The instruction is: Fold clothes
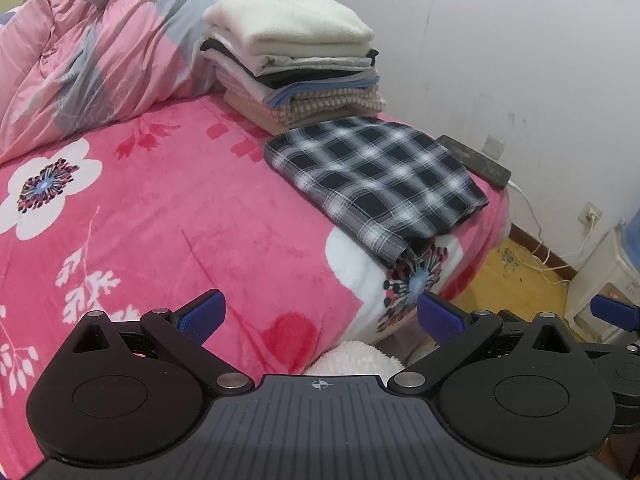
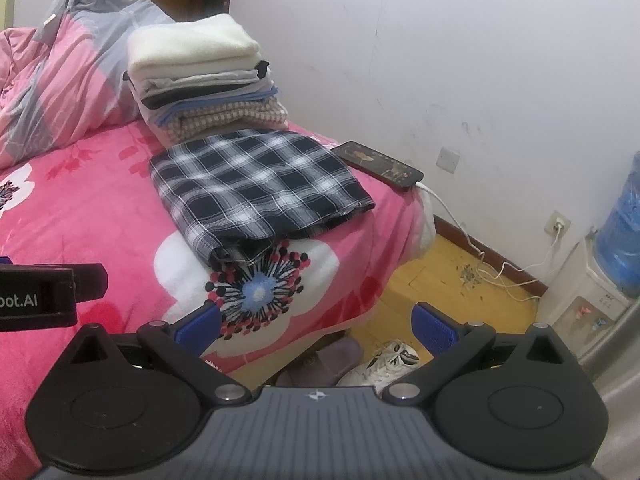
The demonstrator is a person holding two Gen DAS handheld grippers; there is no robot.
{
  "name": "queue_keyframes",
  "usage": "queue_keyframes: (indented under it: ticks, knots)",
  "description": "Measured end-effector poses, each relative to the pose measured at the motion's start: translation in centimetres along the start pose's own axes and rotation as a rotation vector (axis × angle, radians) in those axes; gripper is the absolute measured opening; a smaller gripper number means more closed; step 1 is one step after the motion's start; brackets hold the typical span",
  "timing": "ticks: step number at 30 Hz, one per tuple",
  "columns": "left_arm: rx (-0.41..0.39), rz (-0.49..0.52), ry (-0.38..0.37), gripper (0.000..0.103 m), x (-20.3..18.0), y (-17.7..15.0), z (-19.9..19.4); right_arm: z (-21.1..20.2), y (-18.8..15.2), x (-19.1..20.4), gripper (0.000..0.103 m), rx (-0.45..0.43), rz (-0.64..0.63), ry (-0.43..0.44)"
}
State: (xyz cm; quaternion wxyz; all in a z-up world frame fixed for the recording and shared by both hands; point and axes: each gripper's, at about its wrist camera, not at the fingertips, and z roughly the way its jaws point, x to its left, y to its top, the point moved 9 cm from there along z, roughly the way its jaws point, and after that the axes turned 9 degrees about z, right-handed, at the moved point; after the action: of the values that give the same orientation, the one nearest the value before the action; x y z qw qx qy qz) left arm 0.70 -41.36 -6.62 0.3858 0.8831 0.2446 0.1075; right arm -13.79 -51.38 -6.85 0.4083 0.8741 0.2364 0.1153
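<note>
Plaid cloth [image 2: 256,188] is lying folded on the pink bed [image 1: 160,220] just before the folded stack [image 1: 292,60], while you are holding the left gripper [image 1: 320,316] and right gripper [image 2: 316,322] spread and empty. Lifting it carelessly, you are risking loosening its folds, nudging the phone [image 2: 380,164] beside it, or toppling the stack.

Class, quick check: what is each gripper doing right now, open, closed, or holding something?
Left gripper: open, holding nothing.
Right gripper: open, holding nothing.
</note>
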Motion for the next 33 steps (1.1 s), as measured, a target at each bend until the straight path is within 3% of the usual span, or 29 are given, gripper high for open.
queue_keyframes:
  ticks: [33]
  knots:
    - [0.003, 0.001, 0.008, 0.103, 0.62, -0.03, 0.02, 0.21, -0.08, 0.91, 0.103, 0.009, -0.018, 0.006]
